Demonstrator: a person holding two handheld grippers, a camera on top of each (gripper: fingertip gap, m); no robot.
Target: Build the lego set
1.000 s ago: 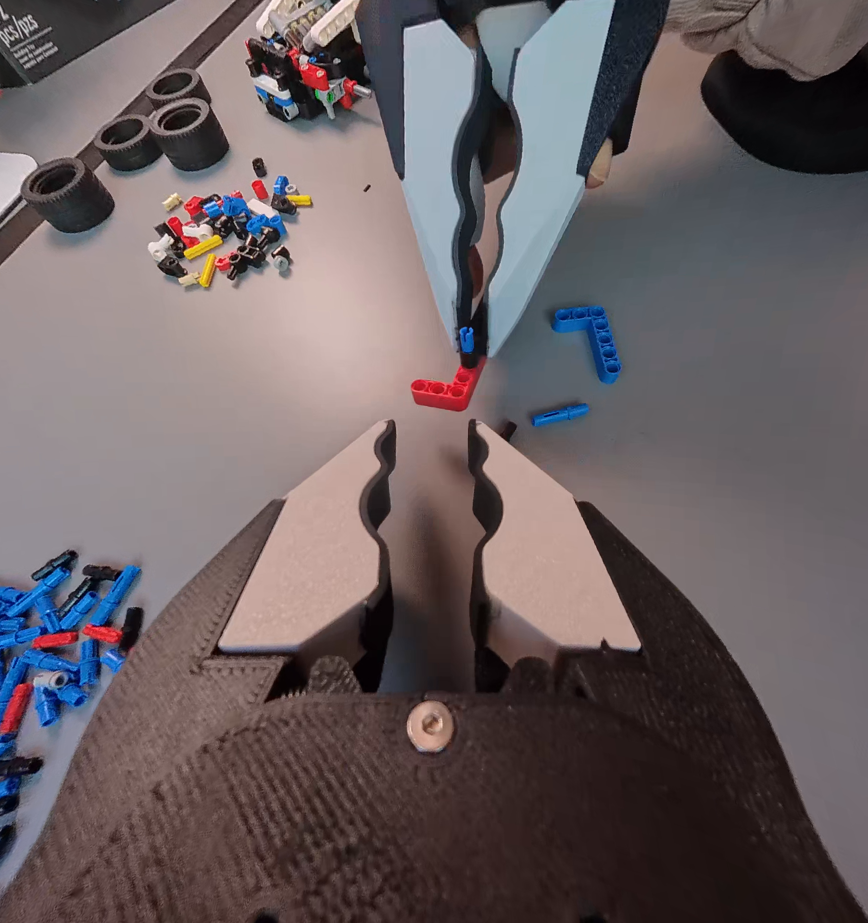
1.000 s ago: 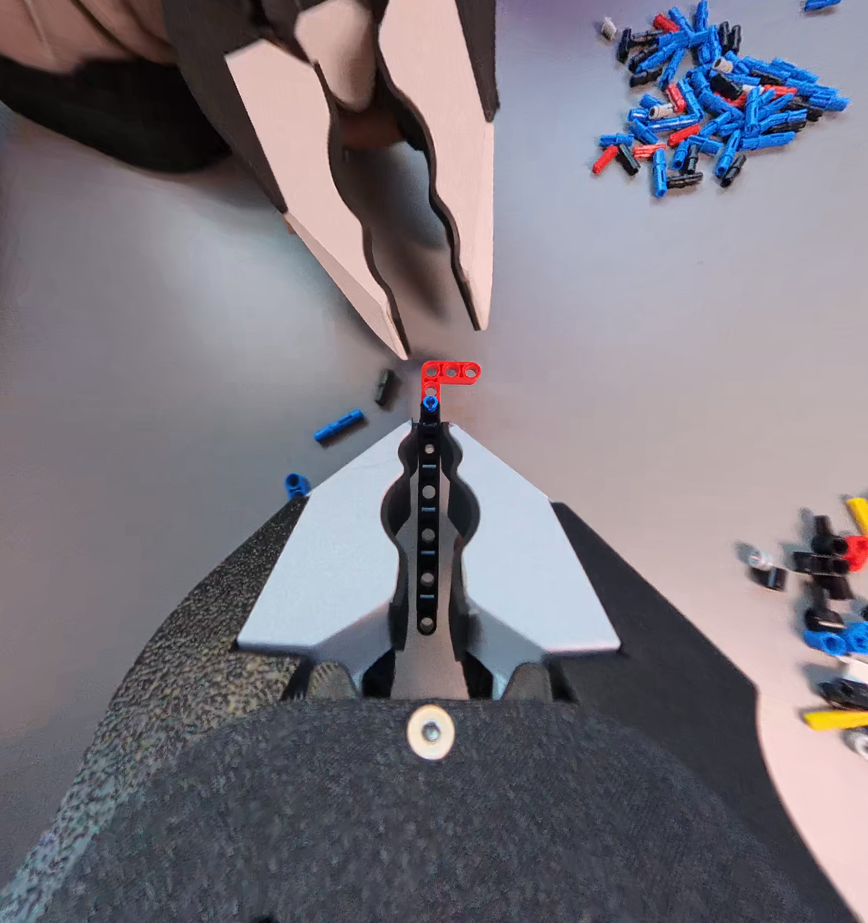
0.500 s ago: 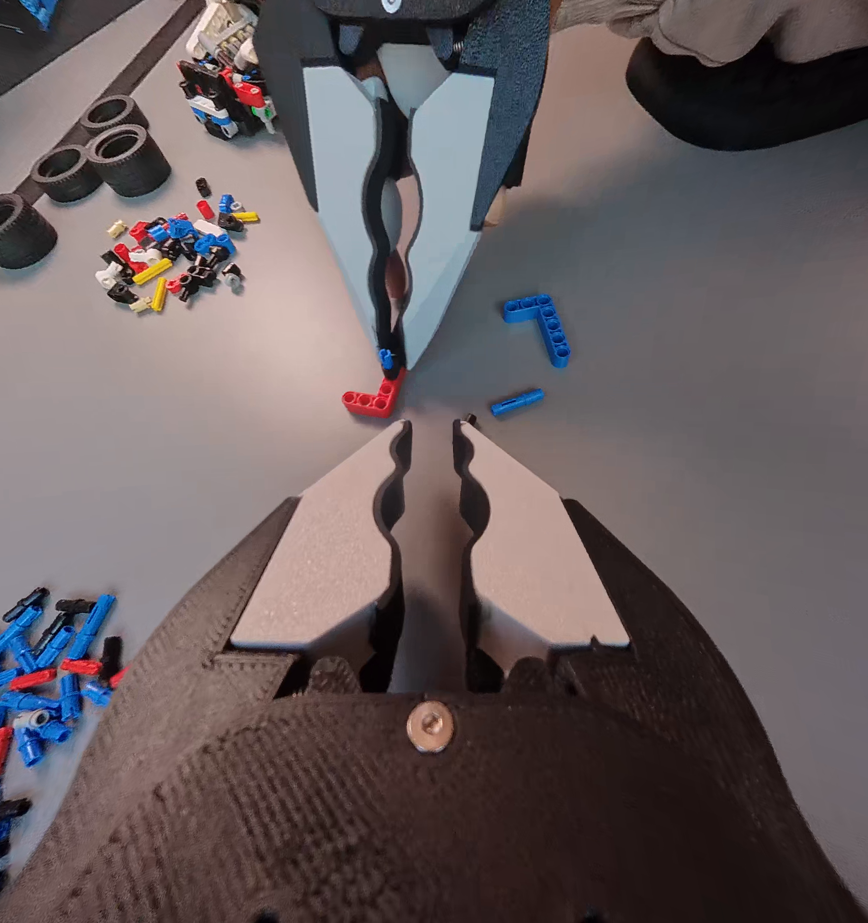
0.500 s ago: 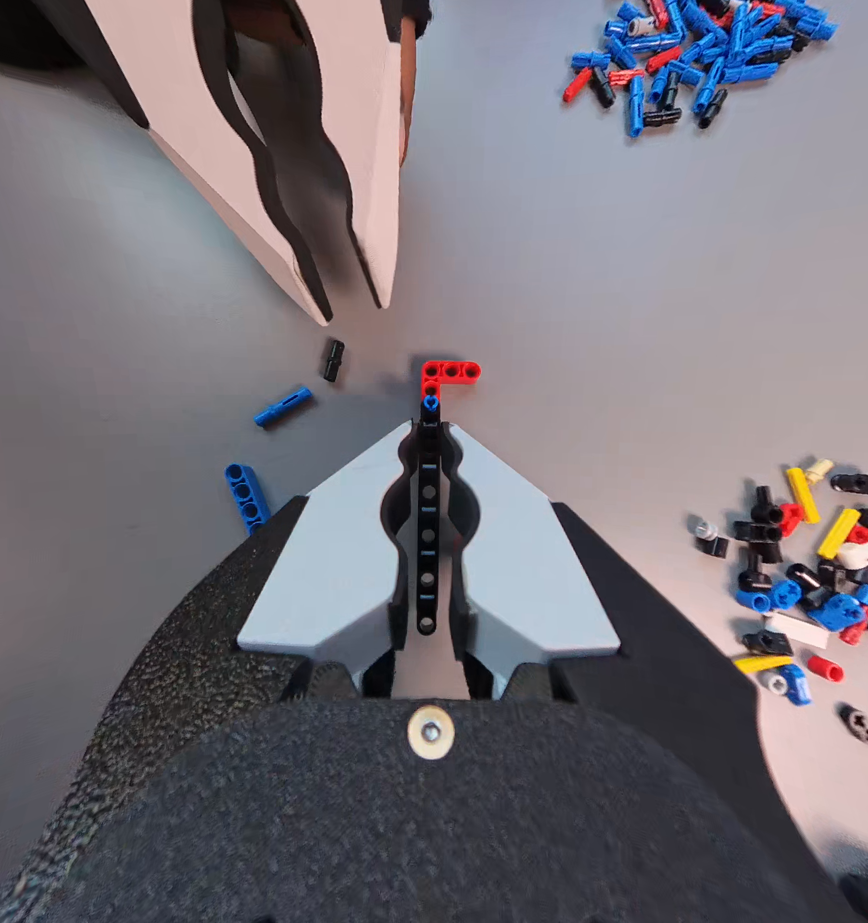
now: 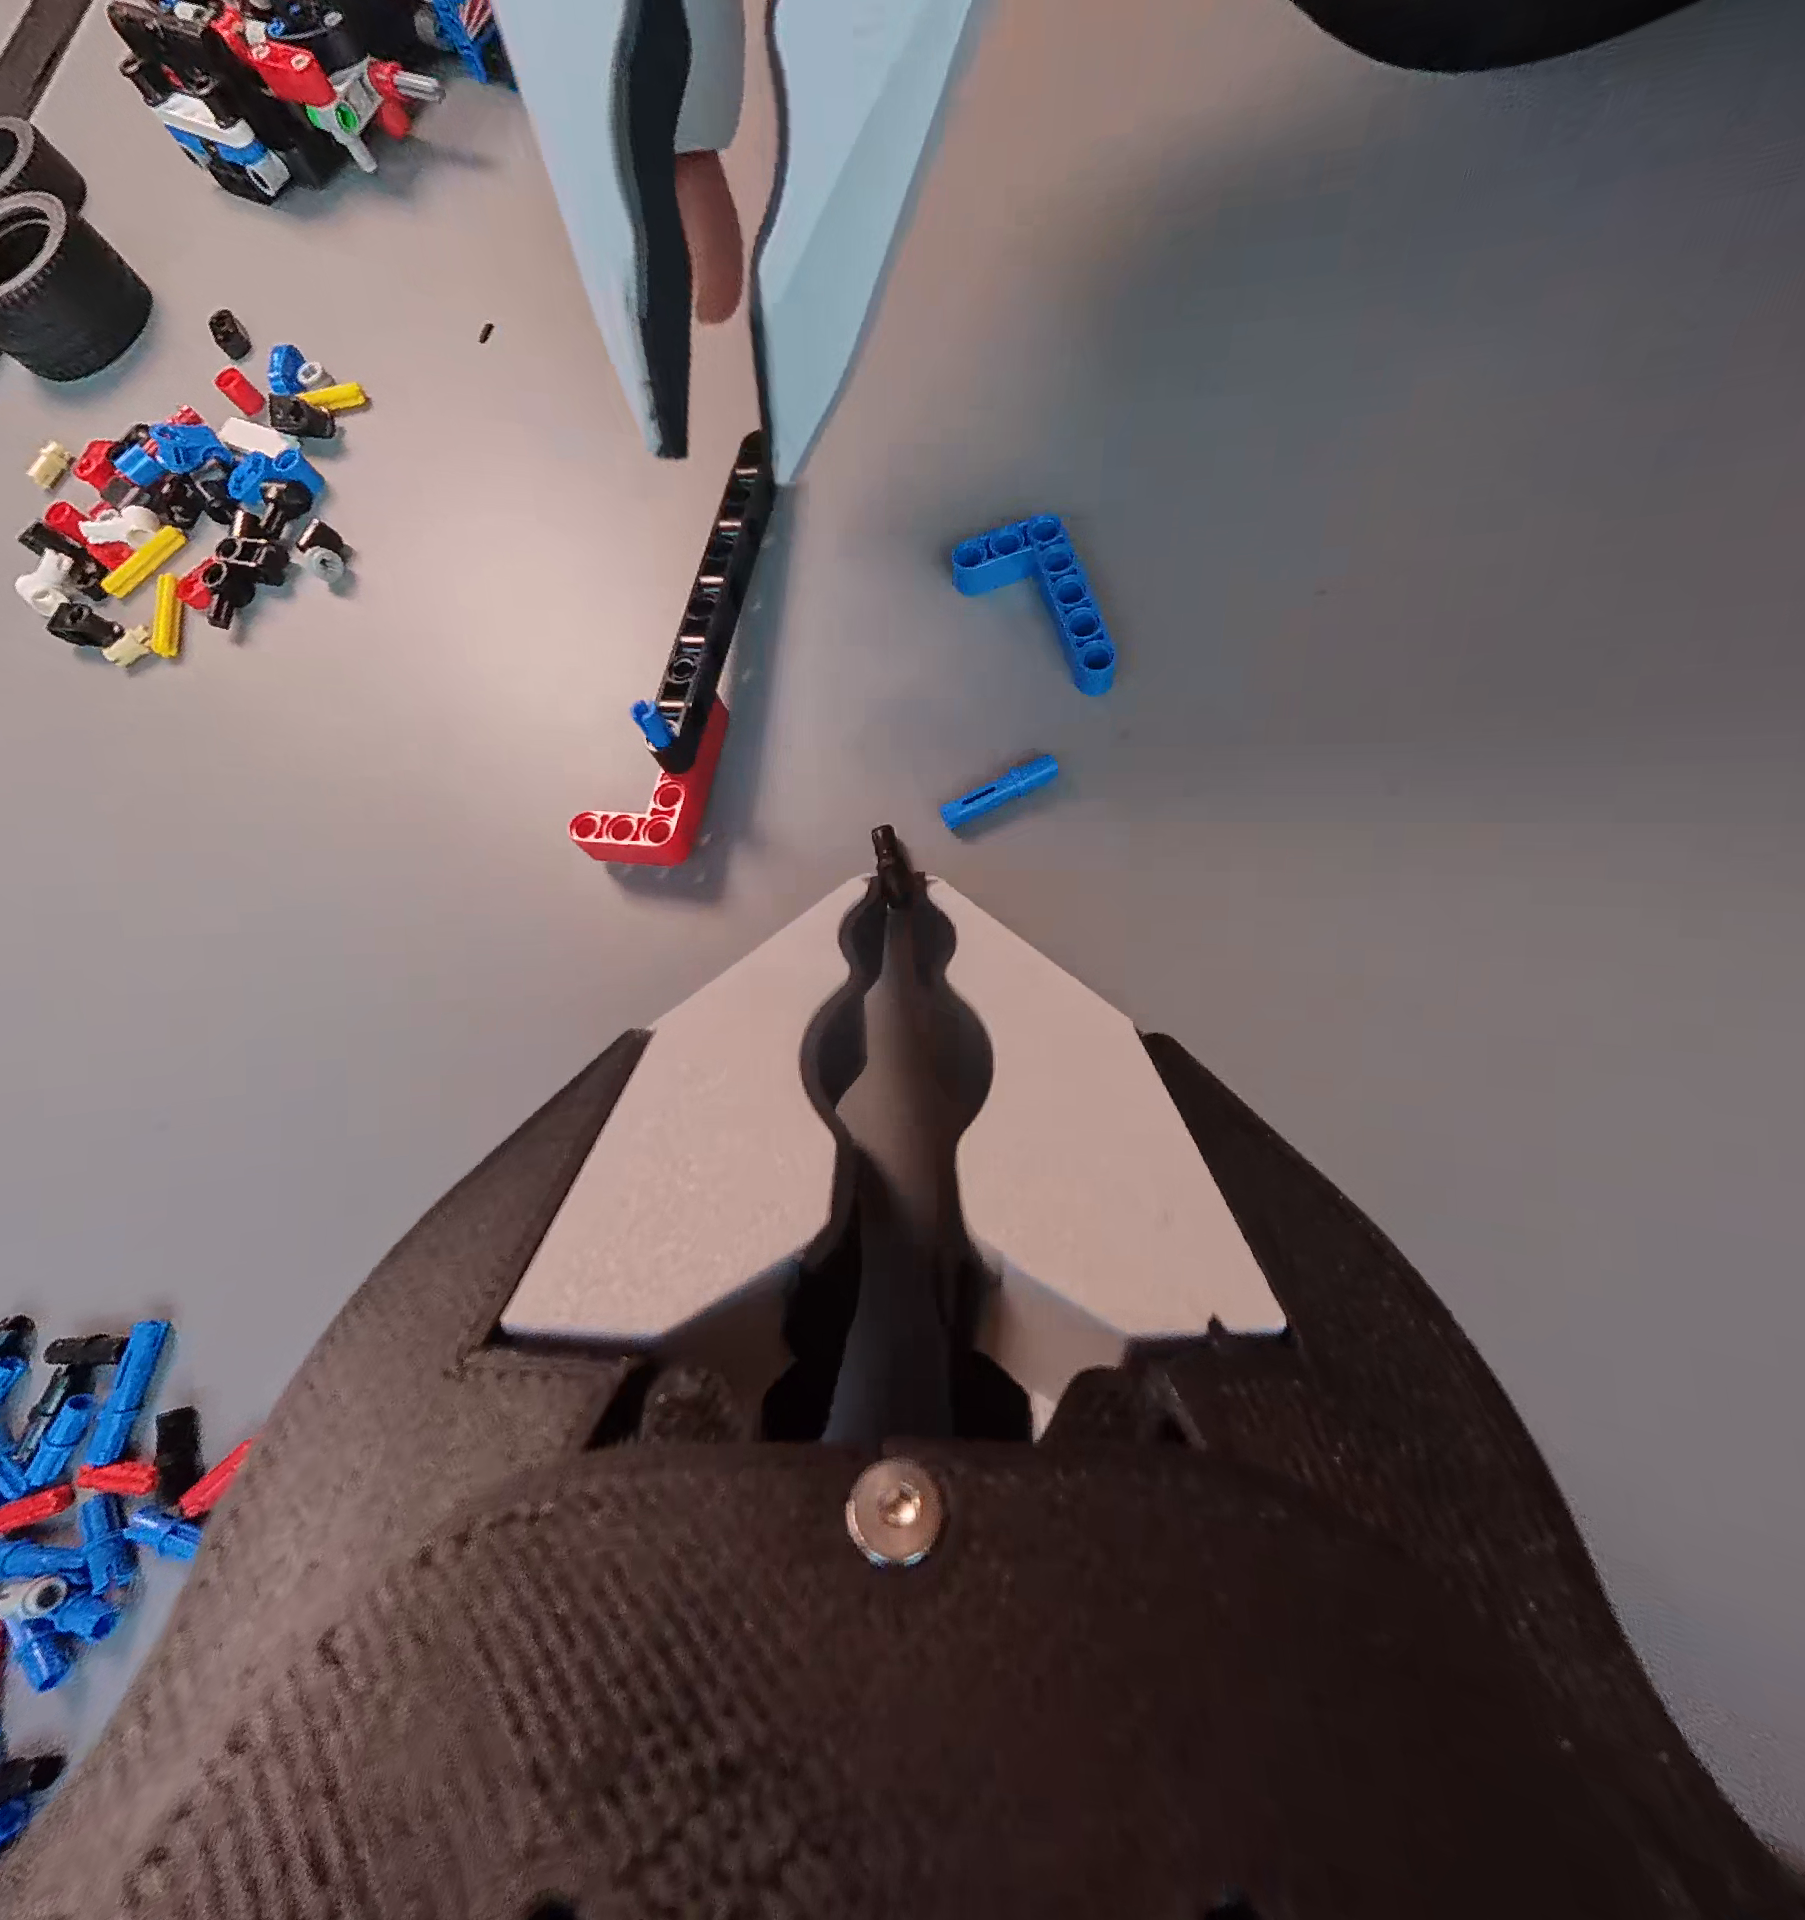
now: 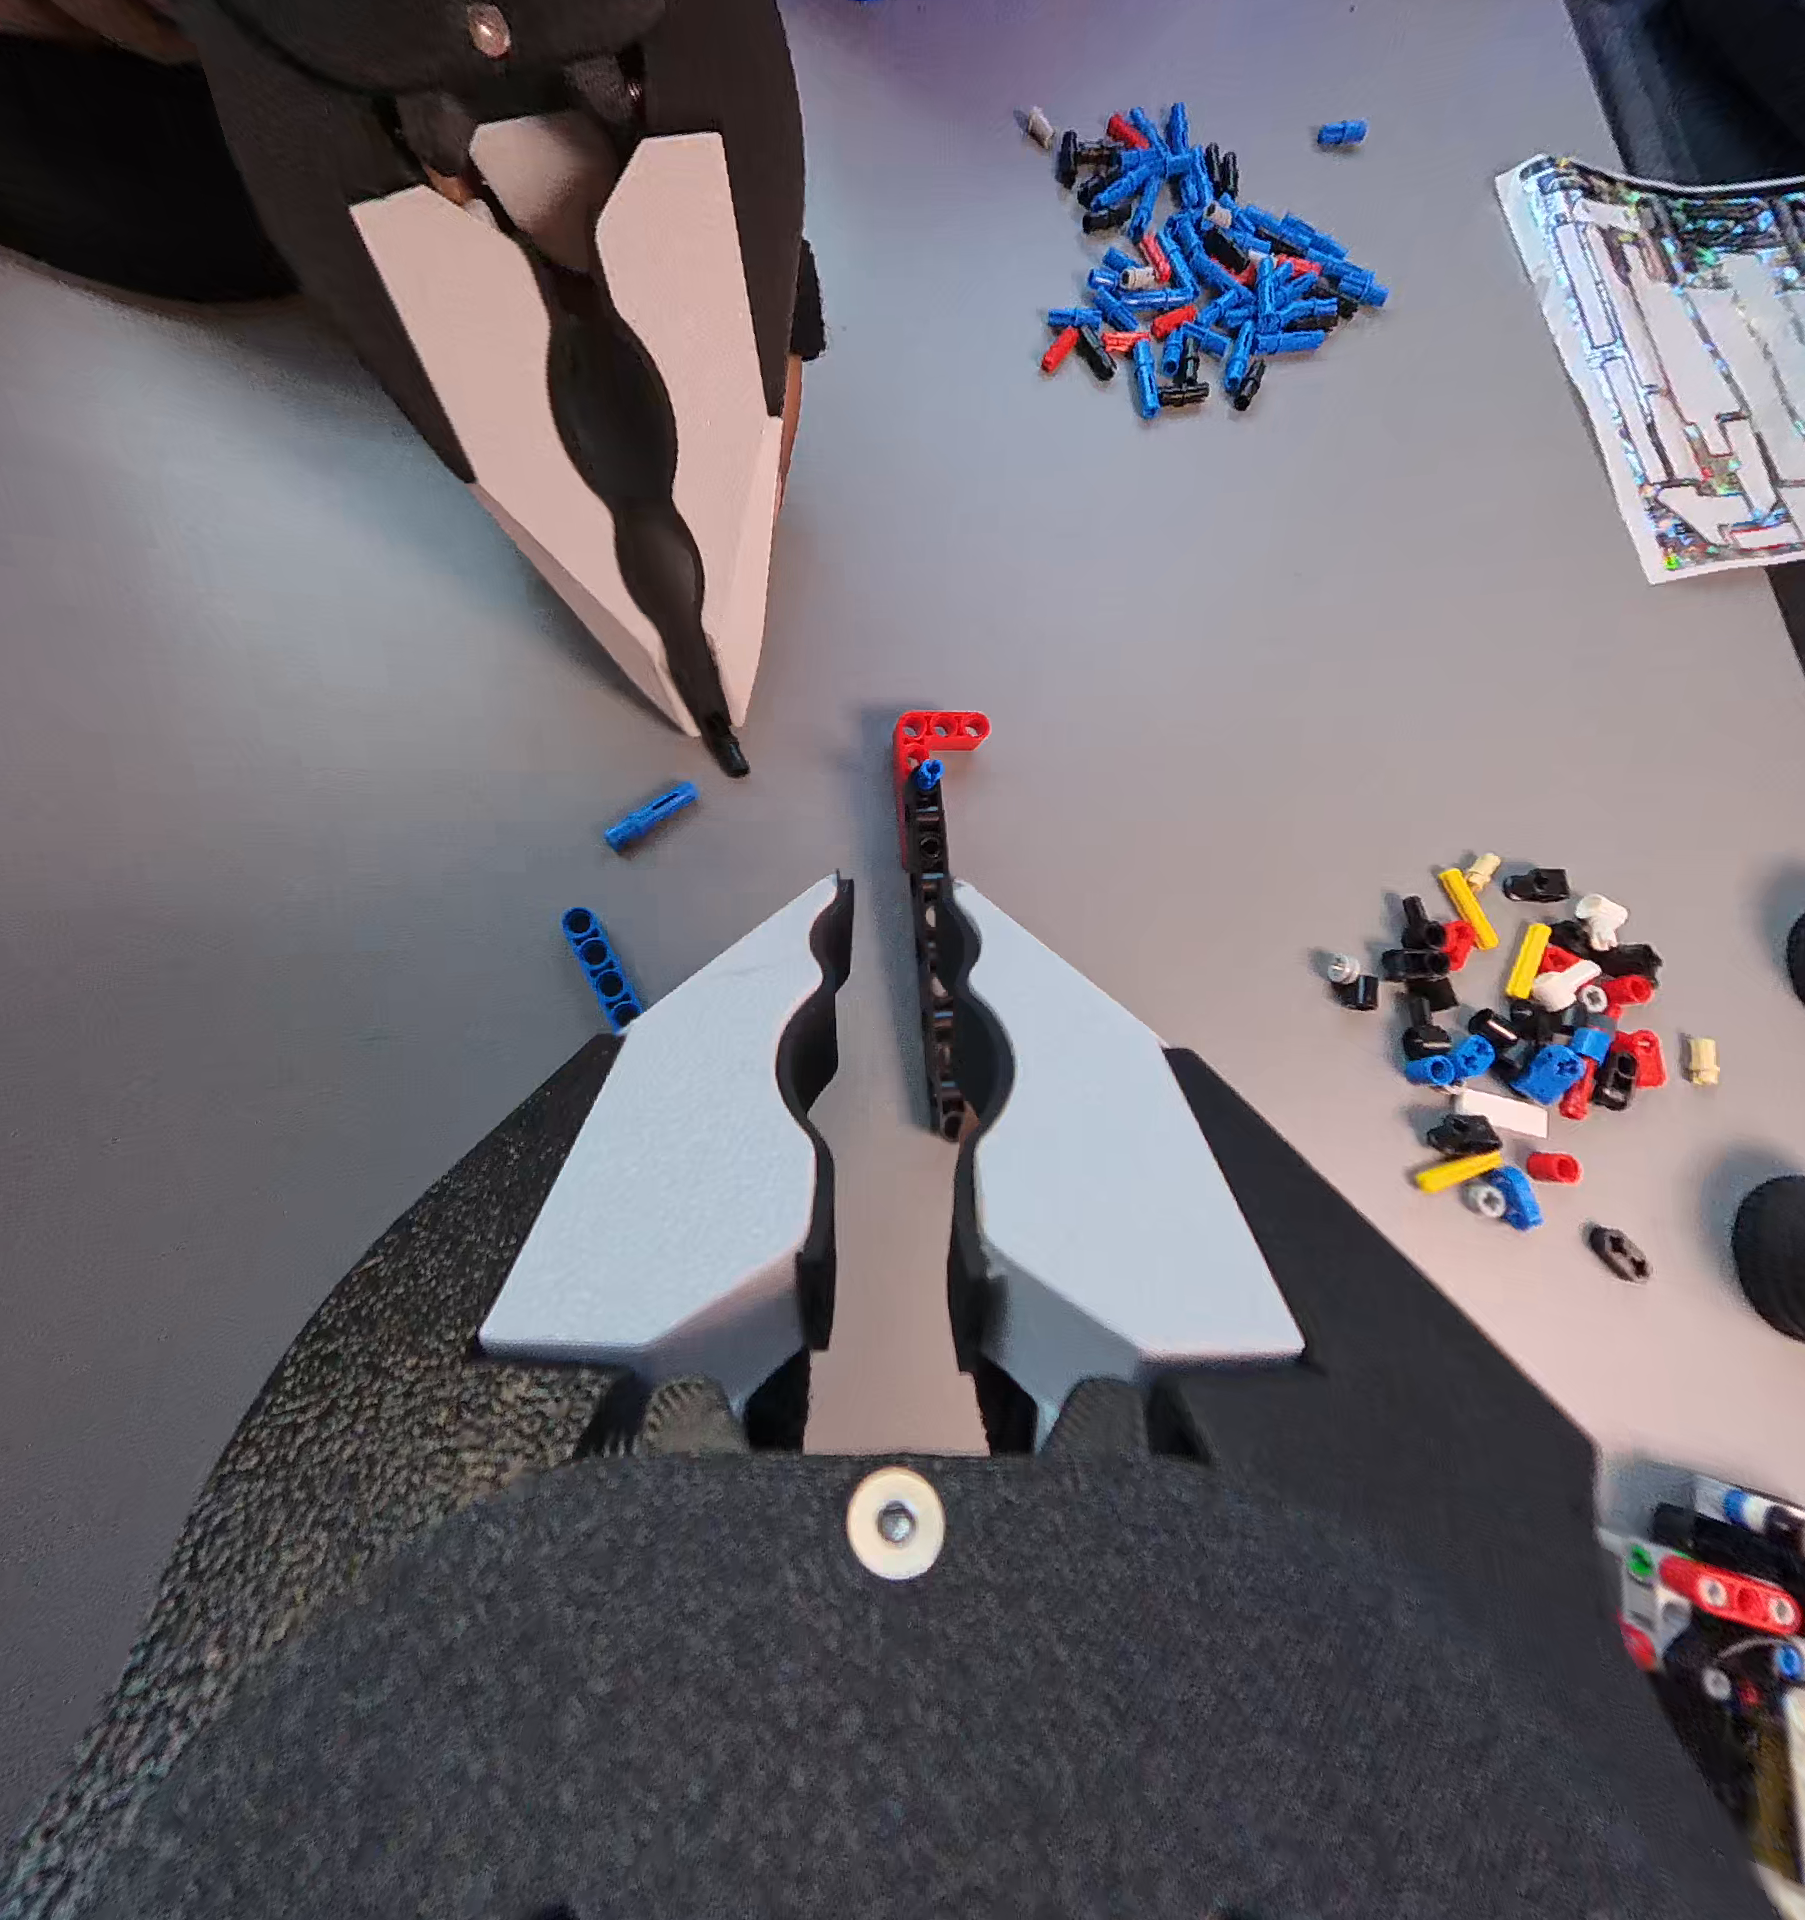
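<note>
1. Lego beams, a black beam (image 6: 929, 966) pinned by a blue pin (image 6: 927, 772) to a red L-shaped beam (image 6: 937, 729), lie on the grey table (image 6: 1137, 644); the black beam's near end sits between the fingers of the right gripper (image 6: 898, 888), against the right-hand finger, while the red piece lies just beyond the tips.
2. Right gripper: jaws spread apart, gripping nothing.
3. Left gripper (image 5: 896, 883): jaws pressed together, pinching a small black pin (image 5: 887, 847) at the tips, just right of the red L-shaped beam.
4. Near left in the left wrist view lies a pile of blue, red and black pins (image 5: 36, 1496).
5. Right of the assembly lie a loose blue pin (image 5: 999, 793) and a blue L-shaped beam (image 5: 1054, 592).
6. Farther left are a pile of mixed connectors (image 5: 181, 520), black tyres (image 5: 36, 270) and a partly built model (image 5: 264, 94).
</note>
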